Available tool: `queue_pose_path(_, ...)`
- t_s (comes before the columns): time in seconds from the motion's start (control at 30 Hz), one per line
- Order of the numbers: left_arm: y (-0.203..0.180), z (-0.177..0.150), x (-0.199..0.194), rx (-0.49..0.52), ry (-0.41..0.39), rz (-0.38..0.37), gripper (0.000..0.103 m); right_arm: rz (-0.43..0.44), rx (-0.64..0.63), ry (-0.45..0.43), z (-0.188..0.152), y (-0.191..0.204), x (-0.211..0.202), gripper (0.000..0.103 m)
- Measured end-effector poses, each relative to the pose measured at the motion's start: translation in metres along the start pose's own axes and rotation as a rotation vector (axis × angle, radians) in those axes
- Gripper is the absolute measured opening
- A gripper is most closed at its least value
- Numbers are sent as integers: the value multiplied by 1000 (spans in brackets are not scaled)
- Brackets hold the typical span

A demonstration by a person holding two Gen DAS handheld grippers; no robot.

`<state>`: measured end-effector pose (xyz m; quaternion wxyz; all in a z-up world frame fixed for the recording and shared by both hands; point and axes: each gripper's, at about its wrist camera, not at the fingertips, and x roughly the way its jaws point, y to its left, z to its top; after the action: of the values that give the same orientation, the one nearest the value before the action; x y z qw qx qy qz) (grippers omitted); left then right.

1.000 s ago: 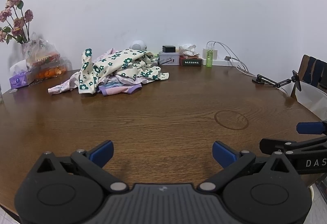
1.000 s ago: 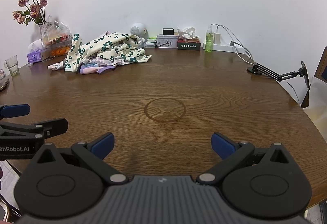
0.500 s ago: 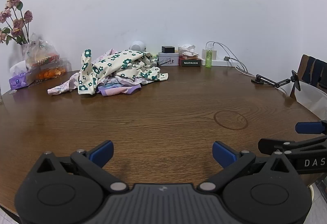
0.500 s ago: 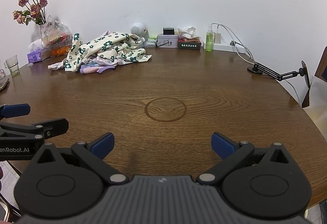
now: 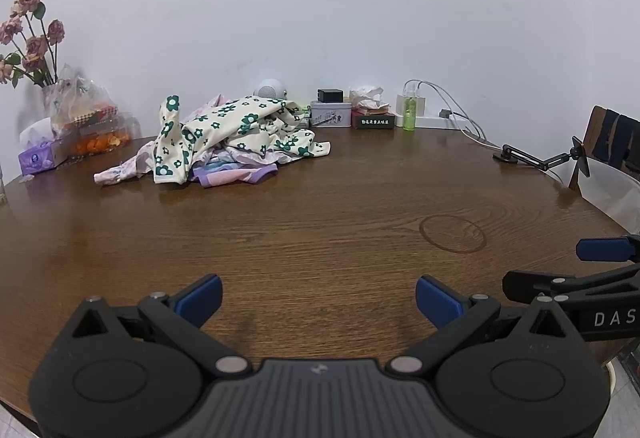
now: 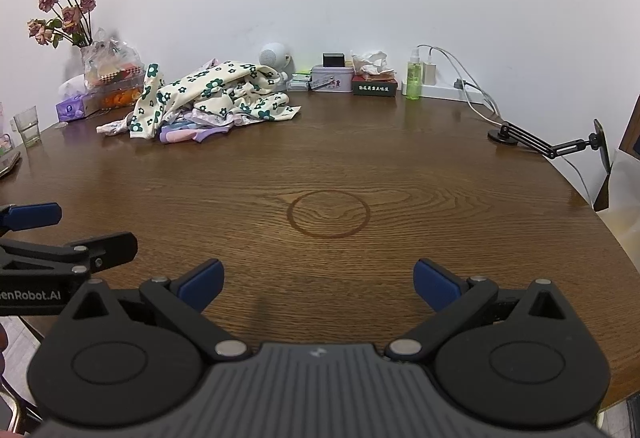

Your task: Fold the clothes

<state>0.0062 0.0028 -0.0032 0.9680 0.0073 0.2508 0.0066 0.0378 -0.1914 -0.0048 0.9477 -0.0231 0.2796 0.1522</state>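
A crumpled heap of clothes (image 5: 224, 134), cream with green flowers over lilac pieces, lies at the worktop's (image 5: 320, 222) far side. Left gripper (image 5: 318, 300) and right gripper (image 6: 318, 286) hover near the front edge, fingers spread wide, empty.

Round wooden table (image 6: 400, 166), clothes pile (image 6: 208, 98)

lower garments in clothes pile (image 5: 224, 142) mostly buried under floral one; tin label (image 6: 332, 82) unreadable; chair (image 5: 614, 146) cut off.
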Motion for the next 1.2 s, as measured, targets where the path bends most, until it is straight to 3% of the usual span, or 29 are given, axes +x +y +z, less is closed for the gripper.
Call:
queue_pose_path(0.53, 22, 22, 24, -41, 3, 52, 103, 56, -59, 12, 37, 10, 33, 103)
queue_pose_path(1.2, 100, 109, 97, -166, 24, 181, 103, 148, -165, -23, 173, 59, 117, 103)
